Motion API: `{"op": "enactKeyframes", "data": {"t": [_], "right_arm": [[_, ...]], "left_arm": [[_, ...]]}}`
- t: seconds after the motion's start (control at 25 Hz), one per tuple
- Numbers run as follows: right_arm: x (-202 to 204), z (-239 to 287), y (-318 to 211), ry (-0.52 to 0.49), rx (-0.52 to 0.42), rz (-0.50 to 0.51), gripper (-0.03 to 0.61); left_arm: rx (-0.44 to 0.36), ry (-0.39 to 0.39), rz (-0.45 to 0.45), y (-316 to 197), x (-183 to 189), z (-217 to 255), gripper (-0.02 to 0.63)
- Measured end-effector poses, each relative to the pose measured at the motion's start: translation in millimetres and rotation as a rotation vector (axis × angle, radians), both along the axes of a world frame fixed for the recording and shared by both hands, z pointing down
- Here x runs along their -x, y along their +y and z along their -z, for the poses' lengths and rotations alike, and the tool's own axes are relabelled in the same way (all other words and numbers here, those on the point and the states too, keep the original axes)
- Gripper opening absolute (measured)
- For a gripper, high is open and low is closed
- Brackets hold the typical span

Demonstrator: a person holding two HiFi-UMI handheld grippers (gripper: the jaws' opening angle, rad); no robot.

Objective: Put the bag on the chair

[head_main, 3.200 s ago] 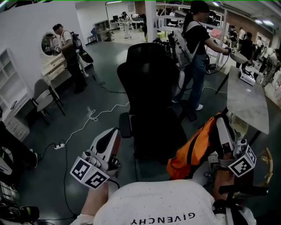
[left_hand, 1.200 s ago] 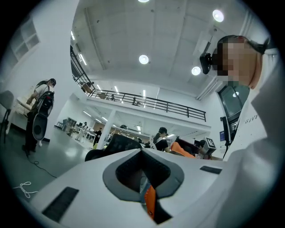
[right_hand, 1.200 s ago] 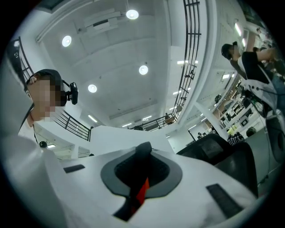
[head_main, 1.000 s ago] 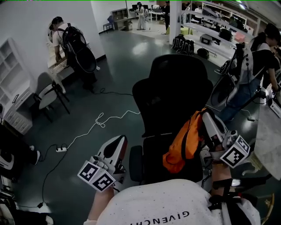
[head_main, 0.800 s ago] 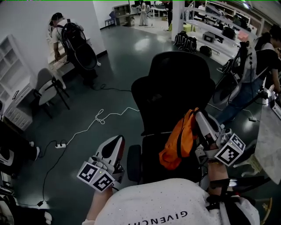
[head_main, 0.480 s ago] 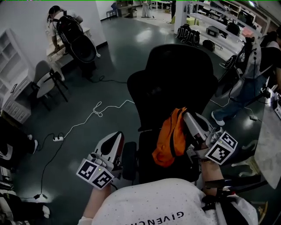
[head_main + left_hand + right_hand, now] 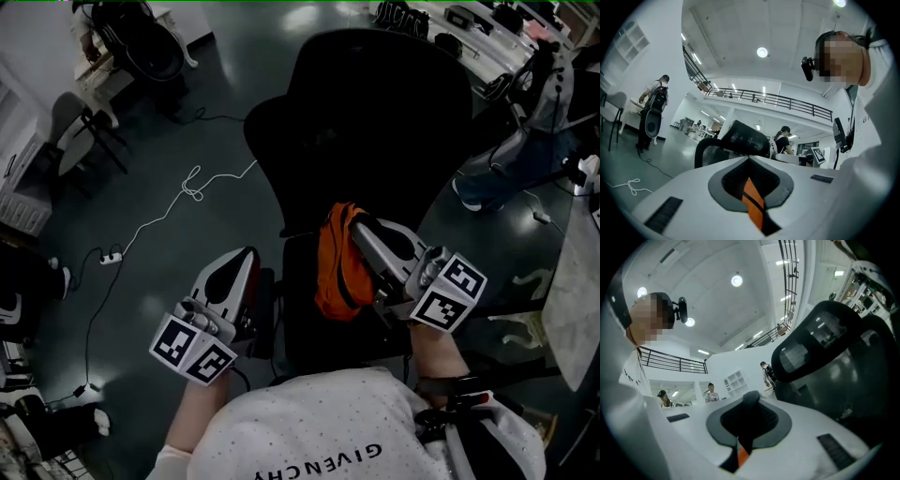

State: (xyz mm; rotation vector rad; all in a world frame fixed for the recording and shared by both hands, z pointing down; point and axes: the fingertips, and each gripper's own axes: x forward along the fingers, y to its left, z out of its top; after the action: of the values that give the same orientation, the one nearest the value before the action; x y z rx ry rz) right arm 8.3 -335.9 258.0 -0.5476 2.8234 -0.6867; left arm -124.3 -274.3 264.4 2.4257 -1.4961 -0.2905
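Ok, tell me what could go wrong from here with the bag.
The bag hangs from the right gripper by a strap; it could slip out before it rests on the chair. Let go too near the chair's edge, it may slump to the floor. The left gripper is close to the armrest and might nudge the chair away.

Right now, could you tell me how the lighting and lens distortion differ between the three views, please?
Head view: dim, the black chair almost featureless, only the orange bag stands out. Left gripper view: fisheye with black corners, a bright ceiling lamp glaring. Right gripper view: same fisheye bowing, sheen on the chair's headrest.
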Motion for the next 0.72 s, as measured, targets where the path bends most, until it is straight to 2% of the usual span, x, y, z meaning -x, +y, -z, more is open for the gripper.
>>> {"op": "enactKeyframes", "data": {"t": [0.2,0.44,0.72], "right_arm": [[28.3,-26.5,-1.9,0.042,0.044,0.013,0.003],[36.0,-56.6,-11.5,0.089,0.109,0.027,0.003],[53.0,-107.0,-5.2,0.161,0.159,0.081,0.003]], "left_arm": [[0.054,0.015,-0.024,-8.6,12.0,-22.7,0.002],[0.042,-0.004,0.053,-13.8,22.1,-37.5,0.002],[0.077,-0.001,0.082,-14.5,29.1,-62.7,0.002]]}}
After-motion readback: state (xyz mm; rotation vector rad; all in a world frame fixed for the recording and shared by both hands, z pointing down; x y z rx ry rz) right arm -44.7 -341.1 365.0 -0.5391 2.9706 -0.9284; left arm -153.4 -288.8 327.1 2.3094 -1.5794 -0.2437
